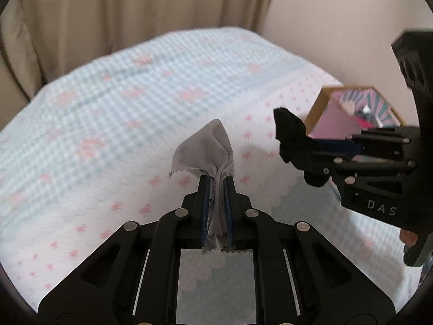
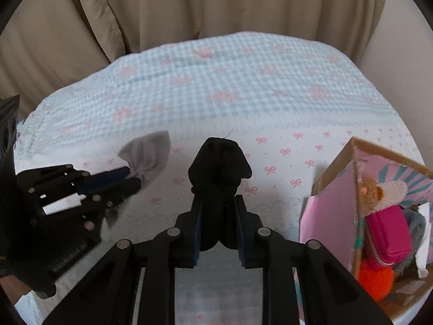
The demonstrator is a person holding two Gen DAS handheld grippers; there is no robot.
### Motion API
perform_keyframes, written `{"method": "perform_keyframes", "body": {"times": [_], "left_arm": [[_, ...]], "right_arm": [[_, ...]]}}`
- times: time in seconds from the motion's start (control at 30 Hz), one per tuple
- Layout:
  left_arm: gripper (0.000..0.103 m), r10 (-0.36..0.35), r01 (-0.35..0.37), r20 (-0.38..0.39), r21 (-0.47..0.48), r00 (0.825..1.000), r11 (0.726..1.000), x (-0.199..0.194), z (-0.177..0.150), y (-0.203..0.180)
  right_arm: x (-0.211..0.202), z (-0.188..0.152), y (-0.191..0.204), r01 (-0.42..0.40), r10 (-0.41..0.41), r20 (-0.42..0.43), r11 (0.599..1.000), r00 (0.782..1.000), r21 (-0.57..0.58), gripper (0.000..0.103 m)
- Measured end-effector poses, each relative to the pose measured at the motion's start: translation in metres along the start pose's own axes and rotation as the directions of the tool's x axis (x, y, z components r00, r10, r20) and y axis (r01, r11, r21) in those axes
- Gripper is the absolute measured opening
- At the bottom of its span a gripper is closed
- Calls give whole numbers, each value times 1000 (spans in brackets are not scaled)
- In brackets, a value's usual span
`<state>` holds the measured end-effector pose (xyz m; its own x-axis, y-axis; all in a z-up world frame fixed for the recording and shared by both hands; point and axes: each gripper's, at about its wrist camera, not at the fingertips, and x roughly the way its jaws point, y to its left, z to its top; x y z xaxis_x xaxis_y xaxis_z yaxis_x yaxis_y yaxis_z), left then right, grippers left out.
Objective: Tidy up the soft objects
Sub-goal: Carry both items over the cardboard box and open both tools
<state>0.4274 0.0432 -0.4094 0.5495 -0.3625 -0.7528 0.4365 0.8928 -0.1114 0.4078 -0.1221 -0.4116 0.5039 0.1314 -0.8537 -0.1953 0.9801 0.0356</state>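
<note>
My left gripper is shut on a small grey cloth with zigzag edges, held above the bed; it also shows in the right wrist view. My right gripper is shut on a black soft cloth item, also held above the bed; it shows at the right of the left wrist view. A pink cardboard box stands open on the bed at the right, holding a magenta zip pouch, an orange fluffy ball and a grey soft item.
The bed has a blue gingham and pink-bow cover. Beige curtains hang behind it. A pale wall is at the right. The box also shows in the left wrist view.
</note>
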Motion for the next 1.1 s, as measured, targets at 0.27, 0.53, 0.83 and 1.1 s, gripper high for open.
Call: {"method": "perform_keyframes", "body": {"times": [0.27,0.53,0.83,1.1], "left_arm": [[9,22,-20,68,-29,997,999,-89,38,-18],[9,2,0,114,-22,993,1000,-173,85,-68],[9,-32,26,128,46,991,999,-211,130,-148],[9,-15,14,75,12,997,1000,-190,145,-221]], "right_arm": [[-77,11,4,-1,-1,69,1000,998,23,20],[-181,14,-12,28,-38,136,997,990,78,20],[-276,2,-76,81,-111,179,983,978,166,20],[-310,-9,-159,81,-113,136,971,984,223,20]]}}
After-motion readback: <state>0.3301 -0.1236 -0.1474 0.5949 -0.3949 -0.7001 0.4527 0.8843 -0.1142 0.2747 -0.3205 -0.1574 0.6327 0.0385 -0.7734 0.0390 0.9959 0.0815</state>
